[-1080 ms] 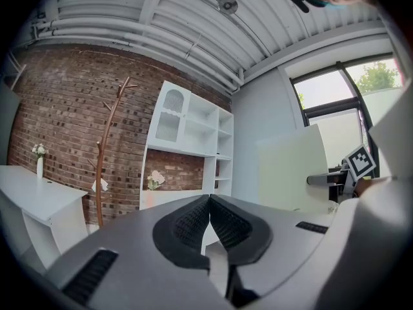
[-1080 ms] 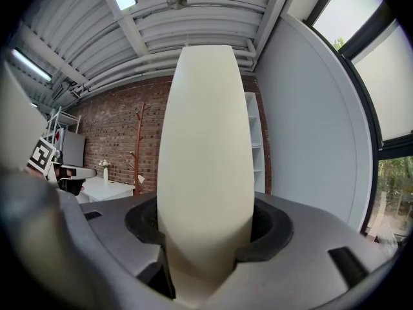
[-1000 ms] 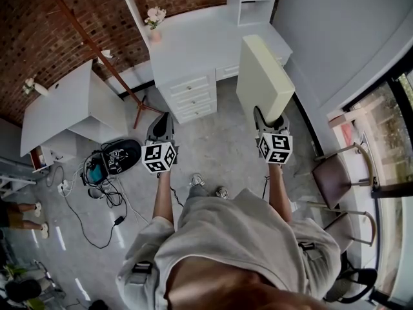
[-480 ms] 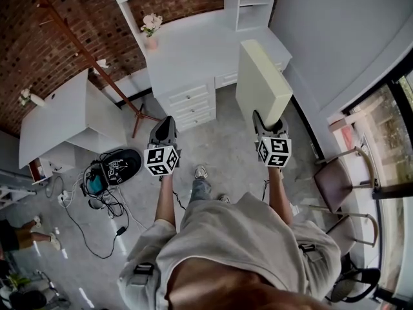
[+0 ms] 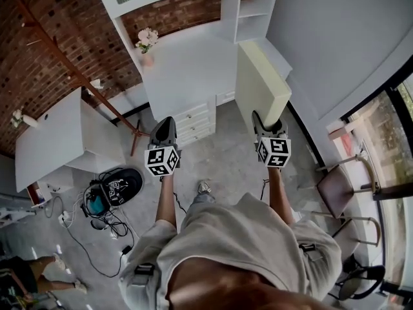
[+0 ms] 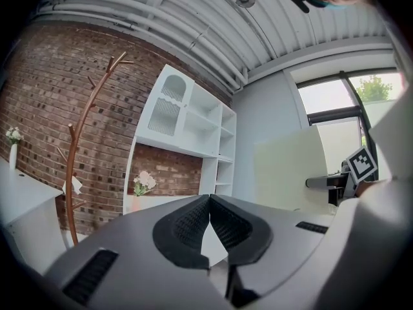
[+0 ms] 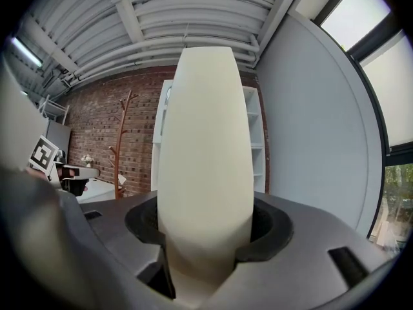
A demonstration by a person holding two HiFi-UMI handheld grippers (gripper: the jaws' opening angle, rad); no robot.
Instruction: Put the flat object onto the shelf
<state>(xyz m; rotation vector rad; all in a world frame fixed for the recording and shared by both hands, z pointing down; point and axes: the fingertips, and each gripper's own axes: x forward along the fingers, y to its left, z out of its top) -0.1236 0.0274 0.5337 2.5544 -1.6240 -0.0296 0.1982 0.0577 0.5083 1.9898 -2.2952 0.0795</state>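
Note:
The flat object is a thick cream slab standing on edge in my right gripper, whose jaws are shut on its lower edge. In the right gripper view the cream slab fills the gap between the pads and rises up the middle. My left gripper is held level beside it, jaws shut with nothing between them; its fingertips meet. The white shelf unit stands ahead on a white desk, just beyond the slab. In the left gripper view the shelf unit is ahead, the slab to its right.
A wooden coat stand leans by the brick wall at left. A vase of flowers stands on the desk. A second white desk, cables and a black device lie at left. Chairs stand at right by the window.
Both grippers and the person have moved forward towards the desk and shelf; the desk now lies closer beneath the slab. The slab stays gripped the same way.

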